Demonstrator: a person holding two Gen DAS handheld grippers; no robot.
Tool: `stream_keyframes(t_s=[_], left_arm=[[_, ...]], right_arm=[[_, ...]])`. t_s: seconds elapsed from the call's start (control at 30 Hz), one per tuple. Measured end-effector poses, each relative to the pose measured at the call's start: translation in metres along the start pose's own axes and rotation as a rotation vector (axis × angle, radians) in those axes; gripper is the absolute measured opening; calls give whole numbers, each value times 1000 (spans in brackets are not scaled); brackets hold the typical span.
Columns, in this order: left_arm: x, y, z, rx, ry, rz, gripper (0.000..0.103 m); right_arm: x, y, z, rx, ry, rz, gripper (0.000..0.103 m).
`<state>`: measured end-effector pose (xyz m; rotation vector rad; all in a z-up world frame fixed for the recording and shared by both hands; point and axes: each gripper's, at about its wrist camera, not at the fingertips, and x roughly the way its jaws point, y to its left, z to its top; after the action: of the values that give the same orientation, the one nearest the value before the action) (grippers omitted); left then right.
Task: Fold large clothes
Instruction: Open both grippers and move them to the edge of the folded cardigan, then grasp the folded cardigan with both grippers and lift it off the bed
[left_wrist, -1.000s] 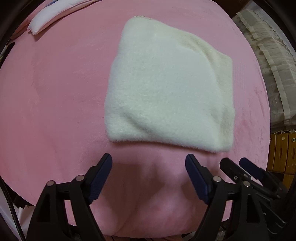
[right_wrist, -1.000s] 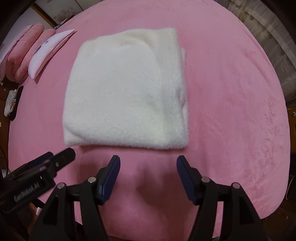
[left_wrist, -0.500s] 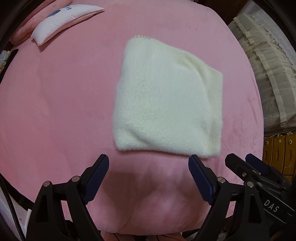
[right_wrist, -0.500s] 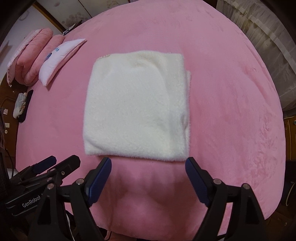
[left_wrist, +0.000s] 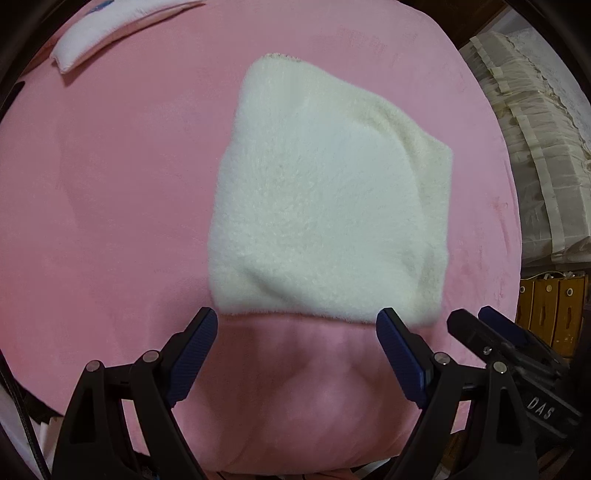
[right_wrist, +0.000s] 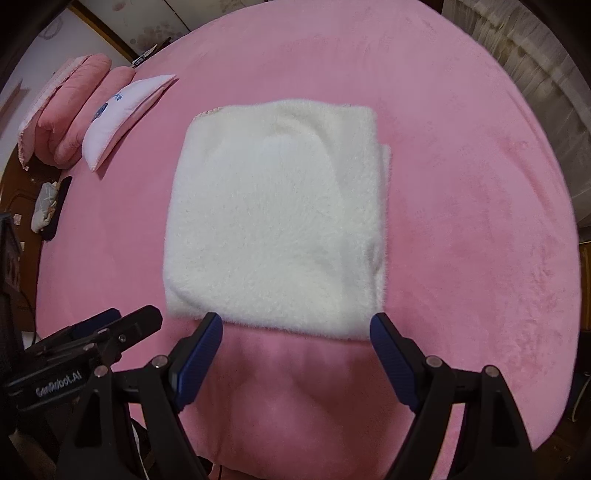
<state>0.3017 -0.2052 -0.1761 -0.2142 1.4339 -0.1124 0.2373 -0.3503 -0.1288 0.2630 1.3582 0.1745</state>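
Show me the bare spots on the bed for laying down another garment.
Pink bed cover lies bare right of the folded white fleece, toward the curtains, and left of it. Pillows crowd the far-left corner.

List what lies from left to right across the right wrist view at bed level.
pink pillows → white cushion → folded white garment → bare pink bedspread → curtain
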Motion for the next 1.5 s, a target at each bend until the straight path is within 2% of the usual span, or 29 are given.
stream_keyframes(t_s=[0.27, 0.3, 0.43, 0.57, 0.7, 0.87, 0.93, 0.97, 1.03, 1.1, 1.17, 1.27, 1.37, 1.5], left_arm=[[47, 32, 34, 31, 6, 4, 87], [50, 35, 39, 29, 13, -8, 87], [64, 48, 61, 13, 29, -61, 87], [85, 54, 80, 31, 52, -85, 87], [104, 62, 94, -5, 37, -191, 91], [114, 73, 99, -52, 2, -268, 91], [120, 77, 100, -66, 14, -294, 91], [123, 79, 102, -78, 23, -307, 91], [124, 81, 101, -100, 28, -305, 86], [118, 78, 97, -97, 7, -283, 77], [114, 78, 90, -134, -31, -263, 75], [103, 70, 80, -120, -100, -218, 68], [86, 73, 73, -119, -141, -227, 64], [63, 84, 56, -121, -165, -260, 61]], right_arm=[[66, -73, 23, 98, 53, 169, 82], [74, -81, 25, 114, 59, 185, 82], [110, -113, 35, 215, 74, 338, 82], [139, -128, 52, 259, 74, 419, 82], [158, -124, 70, 266, 49, 528, 82], [168, -111, 82, 233, 54, 537, 81], [165, -110, 79, 226, 42, 557, 65], [165, -110, 79, 226, 38, 566, 61], [162, -110, 77, 219, 23, 579, 44], [153, -105, 74, 203, -8, 580, 41], [144, -95, 73, 158, -47, 540, 39], [129, -83, 71, 130, -104, 500, 37], [108, -65, 65, 107, -167, 479, 37], [80, -35, 57, 36, -206, 431, 36]])
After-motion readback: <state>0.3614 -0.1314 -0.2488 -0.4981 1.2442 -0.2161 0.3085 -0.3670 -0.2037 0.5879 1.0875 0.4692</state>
